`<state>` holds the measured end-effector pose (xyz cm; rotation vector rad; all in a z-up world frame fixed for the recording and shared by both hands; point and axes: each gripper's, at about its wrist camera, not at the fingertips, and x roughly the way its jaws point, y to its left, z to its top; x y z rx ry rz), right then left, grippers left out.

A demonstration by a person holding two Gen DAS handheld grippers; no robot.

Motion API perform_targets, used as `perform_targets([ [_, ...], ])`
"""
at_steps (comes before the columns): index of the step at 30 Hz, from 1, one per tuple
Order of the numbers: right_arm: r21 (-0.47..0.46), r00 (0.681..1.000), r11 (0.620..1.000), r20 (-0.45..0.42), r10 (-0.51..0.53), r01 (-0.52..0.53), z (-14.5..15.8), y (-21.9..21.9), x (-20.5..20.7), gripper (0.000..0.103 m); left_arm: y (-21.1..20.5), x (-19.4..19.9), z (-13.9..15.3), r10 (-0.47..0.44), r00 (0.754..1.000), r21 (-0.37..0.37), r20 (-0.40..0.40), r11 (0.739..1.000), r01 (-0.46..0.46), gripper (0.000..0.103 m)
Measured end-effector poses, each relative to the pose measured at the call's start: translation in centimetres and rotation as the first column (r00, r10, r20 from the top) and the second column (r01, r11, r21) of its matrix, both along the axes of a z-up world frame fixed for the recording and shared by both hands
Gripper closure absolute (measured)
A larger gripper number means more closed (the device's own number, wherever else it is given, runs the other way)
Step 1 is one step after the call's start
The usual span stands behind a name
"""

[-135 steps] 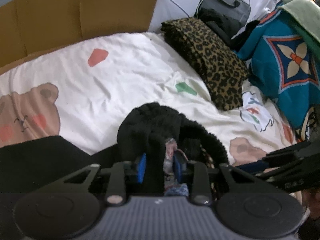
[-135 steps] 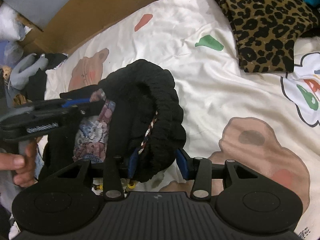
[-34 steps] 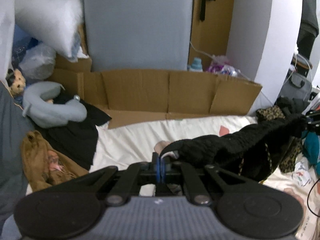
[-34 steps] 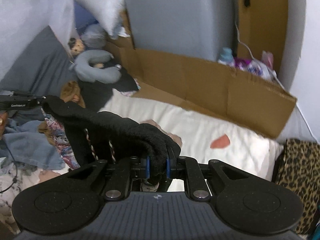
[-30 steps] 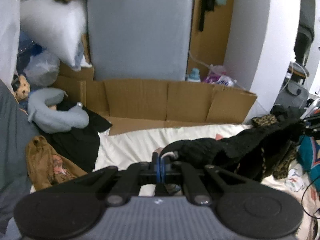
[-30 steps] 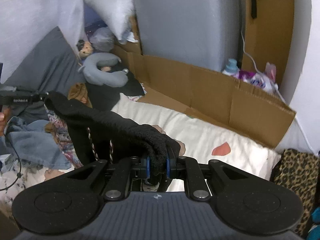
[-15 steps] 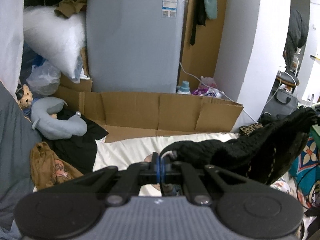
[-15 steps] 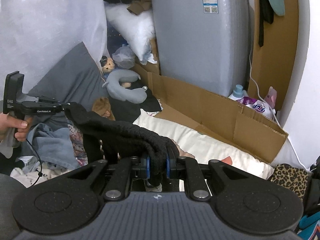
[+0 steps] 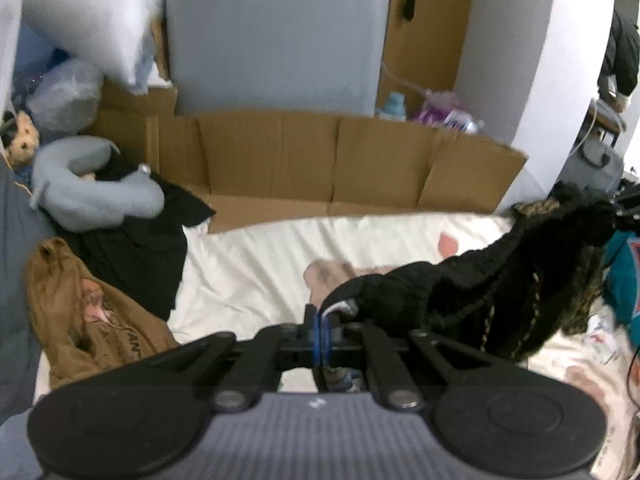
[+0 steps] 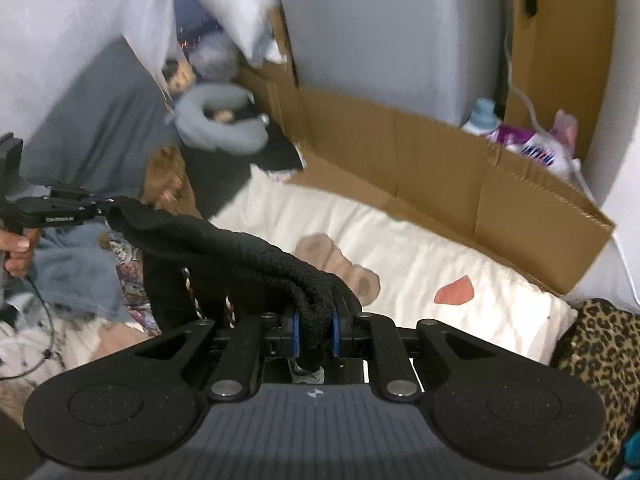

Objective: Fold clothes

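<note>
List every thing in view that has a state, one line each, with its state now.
Black knit garment: lifted off the bed, stretched between the two grippers, rest hanging down.
Left gripper: jaws shut on one end of the garment.
Right gripper: jaws shut on the other end, bunched.
Bed sheet: spread, lightly wrinkled.
Cardboard: unfolded, standing along the bed's far edge.
Brown garment: crumpled, unfolded.

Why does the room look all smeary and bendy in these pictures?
Left wrist view: the cardboard wall and white pillow are smeared by motion blur, while the left tongs look sharper. Right wrist view: the same smear on the neck pillow; the fisheye lens bends the edges and darkens the corners.
</note>
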<state>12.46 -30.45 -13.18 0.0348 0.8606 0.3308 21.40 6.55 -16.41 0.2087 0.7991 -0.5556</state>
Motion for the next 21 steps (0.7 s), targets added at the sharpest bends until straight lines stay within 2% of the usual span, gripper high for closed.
perform_targets([
  [4, -0.049, 0.999, 0.998, -0.042, 0.028, -0.030, -3.7, 1.1, 3.2, 0.090, -0.2, 2.1, -3.0, 0.015, 1.000, 0.015, -0.021, 1.000, -0.015, 0.100],
  [8, -0.077, 0.997, 0.996, -0.059, 0.049, -0.054, -5.3, 1.6, 5.8, 0.089, -0.7, 4.0, -4.6, 0.022, 1.000, 0.020, -0.022, 1.000, -0.022, 0.100],
  [13, -0.083, 0.996, 0.996, -0.092, 0.022, -0.030, -7.6, 0.8, 9.4, 0.089, -1.6, 6.6, -6.9, 0.017, 0.999, 0.029, -0.041, 0.999, -0.016, 0.100],
  [16, -0.084, 0.992, 0.996, -0.122, -0.016, 0.006, -9.9, 0.2, 11.7, 0.089, -2.2, 9.2, -9.3, 0.027, 0.996, 0.027, -0.081, 0.999, -0.025, 0.100],
  [19, -0.096, 0.987, 0.995, -0.154, -0.042, 0.027, -12.6, -0.1, 14.1, 0.089, -2.3, 12.0, -12.2, 0.042, 0.986, 0.007, -0.161, 0.999, -0.041, 0.100],
  [21, -0.116, 0.985, 0.993, -0.171, -0.036, 0.016, -14.4, -0.2, 15.9, 0.089, -2.3, 13.6, -14.3, 0.056, 0.980, 0.009, -0.190, 0.998, -0.055, 0.100],
])
